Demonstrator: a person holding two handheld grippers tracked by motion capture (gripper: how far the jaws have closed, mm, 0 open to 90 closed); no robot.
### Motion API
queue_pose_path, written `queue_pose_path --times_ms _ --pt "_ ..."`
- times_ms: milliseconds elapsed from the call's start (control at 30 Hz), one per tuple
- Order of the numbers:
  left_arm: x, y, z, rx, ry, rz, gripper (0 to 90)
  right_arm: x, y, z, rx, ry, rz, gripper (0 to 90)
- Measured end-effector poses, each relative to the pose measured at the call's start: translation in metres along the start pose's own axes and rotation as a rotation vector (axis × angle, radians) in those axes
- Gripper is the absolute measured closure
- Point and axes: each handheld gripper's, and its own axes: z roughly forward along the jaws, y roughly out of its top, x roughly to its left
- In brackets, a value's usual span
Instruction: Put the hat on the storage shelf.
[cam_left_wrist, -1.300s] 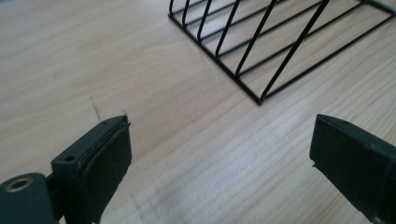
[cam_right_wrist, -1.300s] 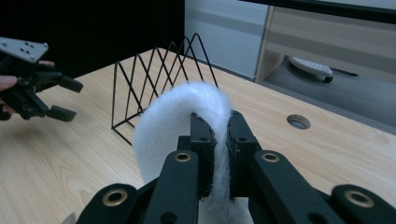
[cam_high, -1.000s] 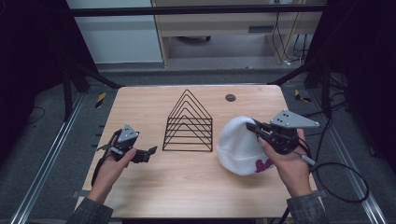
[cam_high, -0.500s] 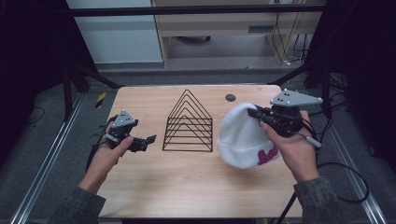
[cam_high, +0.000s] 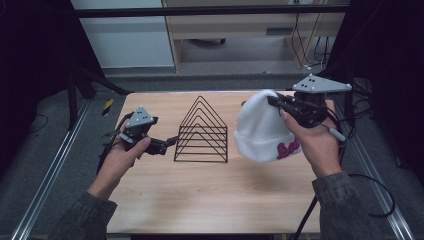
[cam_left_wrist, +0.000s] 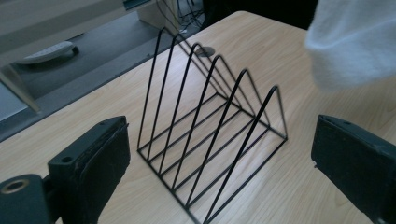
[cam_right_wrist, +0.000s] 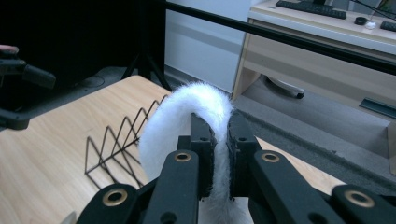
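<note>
A white knit hat with pink lettering on its cuff hangs in the air over the table's right side. My right gripper is shut on the hat's top; in the right gripper view the white fabric is pinched between the two black jaws. A black wire rack of triangular dividers stands at the table's middle. My left gripper is held above the table left of the rack, its jaws wide open with nothing between them. The left gripper view looks at the rack with the hat at upper right.
A small dark round object lies on the wooden table behind the rack. Metal rails run along both sides of the table. A desk and cables stand beyond the far edge.
Both hands have risen. The right gripper has lifted the hat off the table. The left gripper has moved up and slightly toward the rack, still open.
</note>
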Motion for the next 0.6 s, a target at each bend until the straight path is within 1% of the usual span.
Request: queue_pose_path --times_ms 33,100,167,233,267,300,333,400,433,500,600 --pt "-0.001 0.004 0.001 -0.001 -0.008 0.001 4.0 0.000 0.000 0.000 0.000 0.000 0.000 84.0" --pt "-0.003 0.012 0.005 0.004 -0.009 -0.004 4.3 -0.003 0.004 0.004 -0.007 0.001 0.011 84.0" --pt "-0.007 0.018 0.009 0.007 -0.007 0.012 4.4 -0.007 0.011 0.010 -0.022 -0.004 0.022 84.0" --pt "-0.011 0.024 0.014 0.011 -0.015 0.031 4.4 -0.008 0.013 0.012 -0.022 -0.008 0.025 84.0" --pt "-0.013 0.027 0.015 0.012 -0.017 0.039 4.4 -0.009 0.015 0.014 -0.020 -0.019 0.020 84.0" --pt "-0.015 0.032 0.016 0.005 -0.028 0.051 4.3 -0.011 0.020 0.018 -0.020 -0.037 0.023 84.0" --pt "-0.015 0.034 0.016 0.004 -0.035 0.058 4.0 -0.011 0.022 0.019 -0.019 -0.044 0.024 84.0" --pt "-0.014 0.039 0.016 -0.001 -0.042 0.057 3.8 -0.011 0.027 0.021 -0.018 -0.064 0.019 84.0" --pt "-0.012 0.040 0.016 -0.003 -0.047 0.051 3.8 -0.012 0.029 0.023 -0.021 -0.067 0.027 84.0" --pt "-0.010 0.043 0.016 -0.003 -0.059 0.048 3.9 -0.012 0.034 0.026 -0.029 -0.066 0.037 84.0" --pt "-0.007 0.045 0.015 -0.012 -0.082 0.036 4.1 -0.009 0.041 0.031 -0.034 -0.063 0.030 84.0"
